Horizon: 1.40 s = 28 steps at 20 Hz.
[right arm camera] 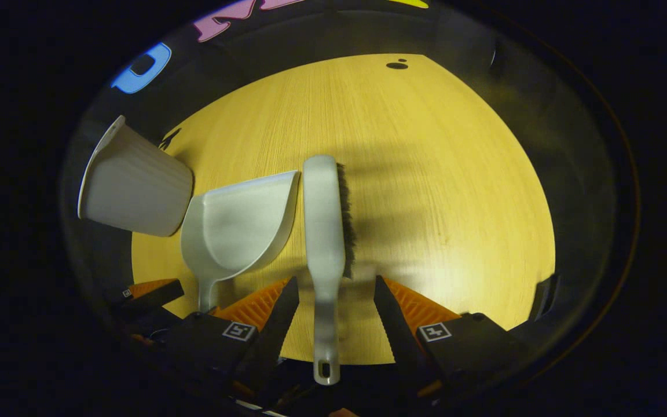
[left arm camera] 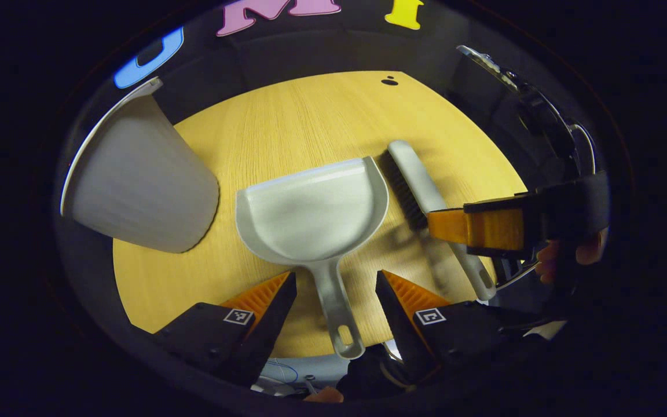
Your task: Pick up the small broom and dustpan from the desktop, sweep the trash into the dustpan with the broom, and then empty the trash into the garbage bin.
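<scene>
In the left gripper view the left gripper (left arm camera: 336,289) is held spread, its fingers set either side of the dustpan (left arm camera: 313,214) handle without touching it, presumably so that a closing pinch lands on the handle. The dustpan lies flat at the centre of the wooden desktop (left arm camera: 287,116), mouth toward the top of the frame. The small broom (left arm camera: 426,200) lies just beside it on the right, bristles against the pan's edge. In the right gripper view the right gripper (right arm camera: 333,295) is likewise spread, straddling the broom's handle low in the frame. The garbage bin (left arm camera: 136,191) is seen at the left. The trash cannot be identified with certainty; a small dark speck (left arm camera: 389,81) is seen near the top edge. Both grasps are judged not yet made
</scene>
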Motion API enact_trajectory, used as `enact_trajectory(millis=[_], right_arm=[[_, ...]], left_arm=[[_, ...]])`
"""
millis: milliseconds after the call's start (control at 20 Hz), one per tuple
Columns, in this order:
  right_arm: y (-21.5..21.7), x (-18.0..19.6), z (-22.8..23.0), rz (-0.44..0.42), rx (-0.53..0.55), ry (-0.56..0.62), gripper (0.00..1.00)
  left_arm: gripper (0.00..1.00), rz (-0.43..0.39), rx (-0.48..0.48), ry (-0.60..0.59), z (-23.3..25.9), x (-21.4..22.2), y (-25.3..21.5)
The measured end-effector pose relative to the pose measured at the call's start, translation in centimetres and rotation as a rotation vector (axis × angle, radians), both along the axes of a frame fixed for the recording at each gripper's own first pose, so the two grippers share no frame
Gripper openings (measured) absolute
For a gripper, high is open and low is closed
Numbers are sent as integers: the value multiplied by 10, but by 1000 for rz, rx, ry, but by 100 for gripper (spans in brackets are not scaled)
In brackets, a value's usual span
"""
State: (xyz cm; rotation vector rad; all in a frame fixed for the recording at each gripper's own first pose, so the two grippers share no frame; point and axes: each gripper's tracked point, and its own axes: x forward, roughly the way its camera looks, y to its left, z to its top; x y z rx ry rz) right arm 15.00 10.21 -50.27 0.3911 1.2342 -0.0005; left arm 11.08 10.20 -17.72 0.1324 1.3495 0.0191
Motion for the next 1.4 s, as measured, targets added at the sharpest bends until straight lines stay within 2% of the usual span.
enact_trajectory(millis=[50,100,200,250,300,350,400,500,550,650,700,750,850,900,1000,1100,1150,1200,1300,1350,1400], right_arm=[[-2,-4,11,-14,5,-31,83],[-3,-9,25,-31,10,-65,87],[-5,-19,54,-59,16,-130,83],[-4,-24,68,-76,24,-164,87],[-4,-25,85,-95,34,-205,83],[-5,-26,103,-108,37,-249,87],[-10,-24,124,-115,26,-306,87],[-27,-20,167,-108,-43,-432,87],[-37,-17,190,-103,-94,-502,82],[-58,-4,239,-108,-196,-667,81],[-66,1,260,-100,-229,-745,86],[-68,5,279,-84,-257,-808,81],[-70,10,316,-25,-279,-947,86],[-65,12,337,19,-270,-1027,82],[-62,6,372,95,-260,-1144,85],[-64,3,390,141,-226,-1211,85],[-62,0,402,147,-198,-1247,86],[-61,-4,409,149,-174,-1269,82],[-64,-7,410,148,-160,-1281,81],[-68,-8,410,143,-165,-1286,85],[-72,-14,411,134,-160,-1295,81]], left_arm=[[84,3,-20,-26,5,-2,-1],[84,7,-42,-55,12,-4,2],[84,-1,-96,-121,29,-1,1],[84,-15,-122,-160,40,4,-3],[84,-38,-146,-207,54,12,-12],[84,-63,-160,-259,67,22,-21],[84,-87,-169,-327,85,33,-28],[84,-124,-189,-474,127,52,-40],[84,-139,-197,-554,151,60,-46],[84,-156,-180,-730,194,65,-48],[84,-159,-144,-808,207,60,-44],[83,-150,-93,-880,220,54,-41],[83,-122,-1,-1005,205,52,-48],[83,-91,22,-1093,216,57,-50],[81,16,42,-1166,225,44,-54],[81,84,34,-1232,242,30,-58],[81,102,40,-1259,249,23,-58],[81,113,57,-1269,255,18,-60],[81,143,122,-1228,252,17,-60],[82,164,147,-1208,250,17,-59],[82,180,153,-1198,249,19,-61]])
